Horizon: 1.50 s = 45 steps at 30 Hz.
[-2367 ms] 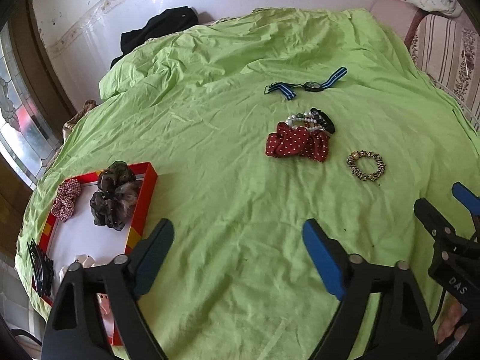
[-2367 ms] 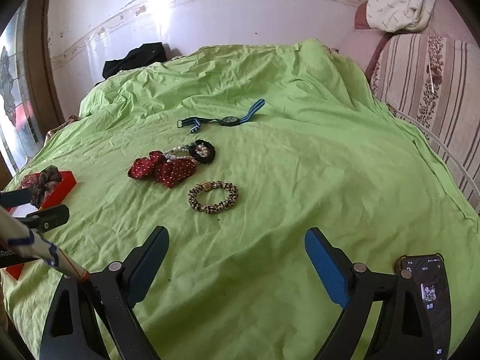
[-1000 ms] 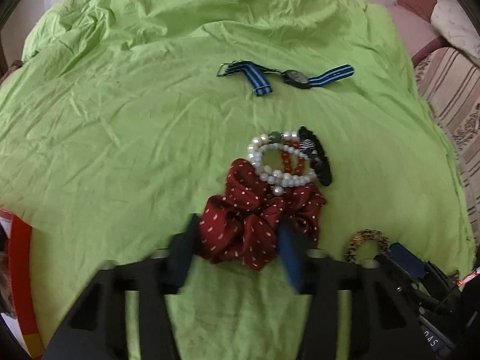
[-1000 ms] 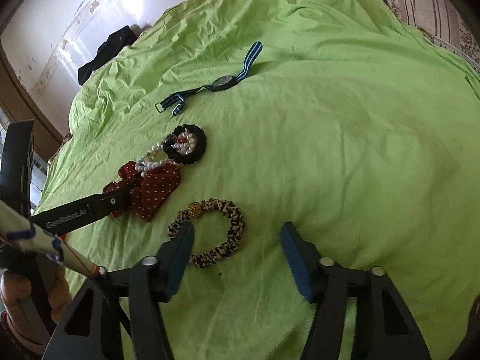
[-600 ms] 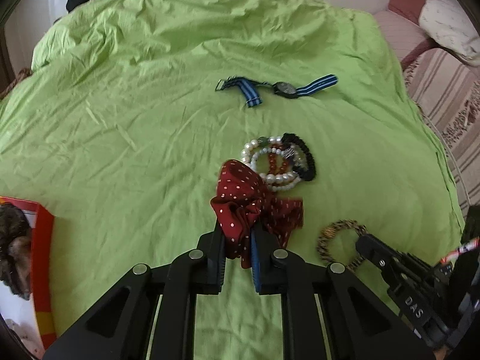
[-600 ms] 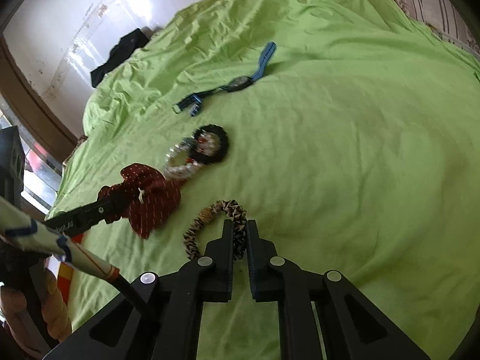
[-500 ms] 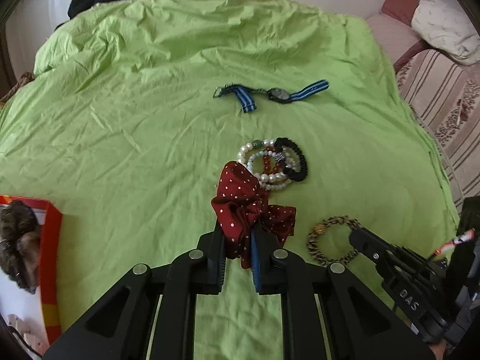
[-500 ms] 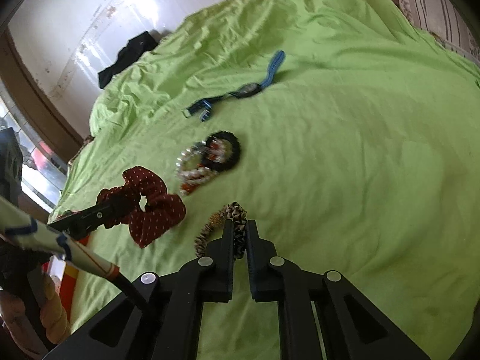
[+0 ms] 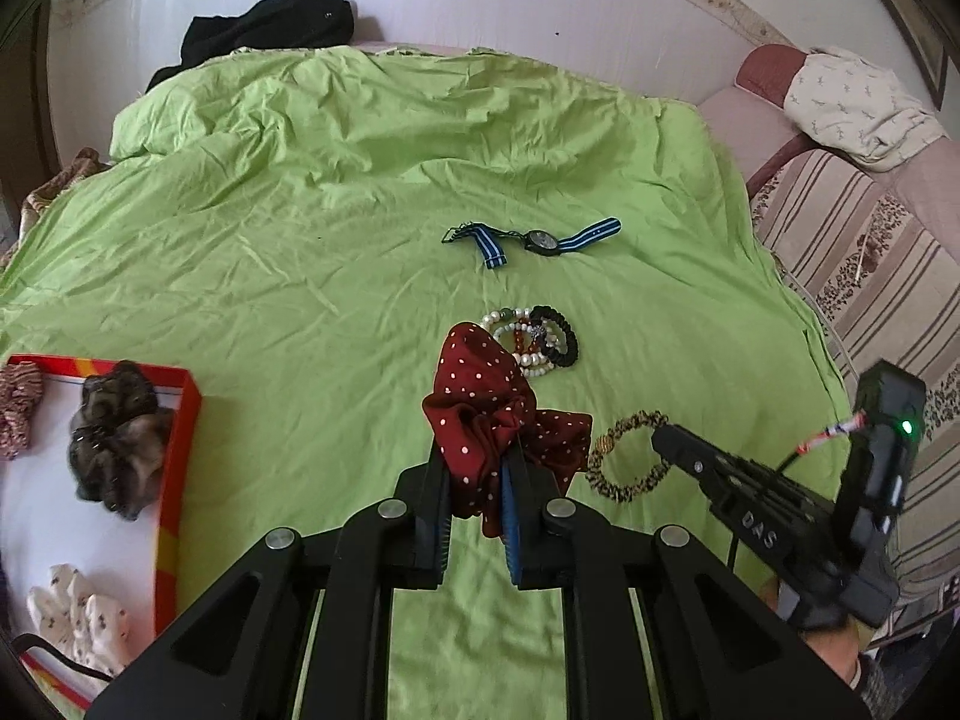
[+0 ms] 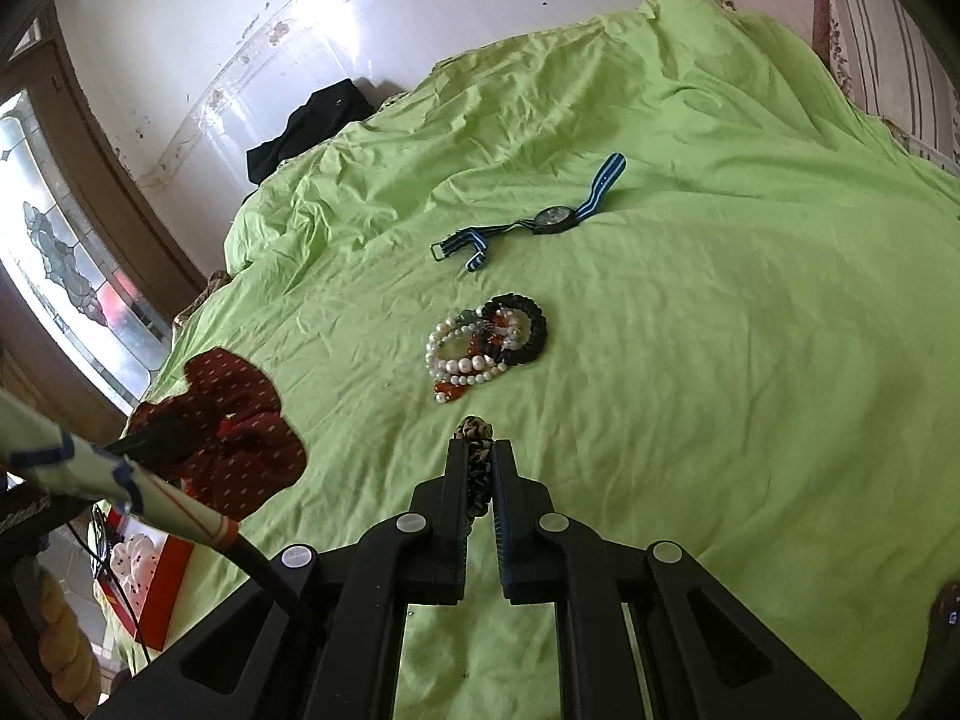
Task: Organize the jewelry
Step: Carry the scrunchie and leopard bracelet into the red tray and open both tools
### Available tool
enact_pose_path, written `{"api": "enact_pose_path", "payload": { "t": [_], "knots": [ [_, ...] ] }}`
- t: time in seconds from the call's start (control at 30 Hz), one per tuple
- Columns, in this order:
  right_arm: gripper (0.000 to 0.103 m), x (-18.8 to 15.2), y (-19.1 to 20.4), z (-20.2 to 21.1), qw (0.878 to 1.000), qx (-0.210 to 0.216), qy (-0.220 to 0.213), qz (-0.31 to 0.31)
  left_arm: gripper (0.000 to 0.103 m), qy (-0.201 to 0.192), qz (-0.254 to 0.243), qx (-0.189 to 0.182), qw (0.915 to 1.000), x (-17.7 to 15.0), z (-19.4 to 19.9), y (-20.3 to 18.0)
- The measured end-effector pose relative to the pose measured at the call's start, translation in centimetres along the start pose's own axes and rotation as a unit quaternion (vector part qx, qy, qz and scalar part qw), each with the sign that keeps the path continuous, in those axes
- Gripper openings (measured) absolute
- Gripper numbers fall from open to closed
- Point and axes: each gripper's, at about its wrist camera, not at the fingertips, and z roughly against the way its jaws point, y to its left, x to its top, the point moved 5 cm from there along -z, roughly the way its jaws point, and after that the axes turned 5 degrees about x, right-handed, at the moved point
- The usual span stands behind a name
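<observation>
My left gripper (image 9: 474, 468) is shut on a dark red scrunchie with white dots (image 9: 486, 408) and holds it above the green bedsheet; the scrunchie also shows in the right wrist view (image 10: 240, 420). My right gripper (image 10: 480, 456) is shut on a leopard-print scrunchie (image 10: 477, 450), which shows at its tip in the left wrist view (image 9: 624, 450). A pile of bead and pearl bracelets (image 9: 534, 342) lies on the sheet, also in the right wrist view (image 10: 486, 342). A blue-striped watch (image 9: 540, 238) lies farther back.
A red-rimmed white tray (image 9: 180, 456) at the left holds a dark scrunchie (image 9: 114, 444), a checked scrunchie (image 9: 18, 414) and a white one (image 9: 78, 618). Black clothing (image 9: 270, 30) lies at the far edge. A striped sofa (image 9: 870, 276) stands to the right.
Both grippers closed, the left on the red scrunchie and the right on the leopard one, then lifted them off the sheet. The left has drawn back toward the tray side.
</observation>
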Motion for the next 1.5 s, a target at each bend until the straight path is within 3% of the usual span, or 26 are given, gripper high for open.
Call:
{"api": "enact_pose_path", "payload": {
  "t": [0.3,0.97,1.17,1.3,1.5],
  "knots": [
    [0.008,-0.7,1.8,0.6,1.0,0.0,0.001,0.027,0.013,-0.009,-0.006,0.01,0.9999,-1.2,2.6,0.6],
    [0.008,-1.0,3.8,1.4,0.999,0.005,0.001,0.051,0.013,-0.01,0.004,0.024,0.9996,-2.4,4.2,2.1],
    [0.008,-1.5,5.8,1.3,0.998,0.011,0.005,0.066,0.013,-0.021,0.029,0.056,0.9978,-3.0,7.3,6.6],
    [0.008,-2.0,9.5,1.3,0.995,0.037,0.012,0.091,0.013,-0.024,0.06,0.095,0.9934,-4.0,9.7,11.8],
    [0.008,-2.8,16.7,-0.3,0.987,0.117,0.038,0.106,0.013,-0.015,0.122,0.138,0.9828,-6.6,11.6,19.5]
  ]
}}
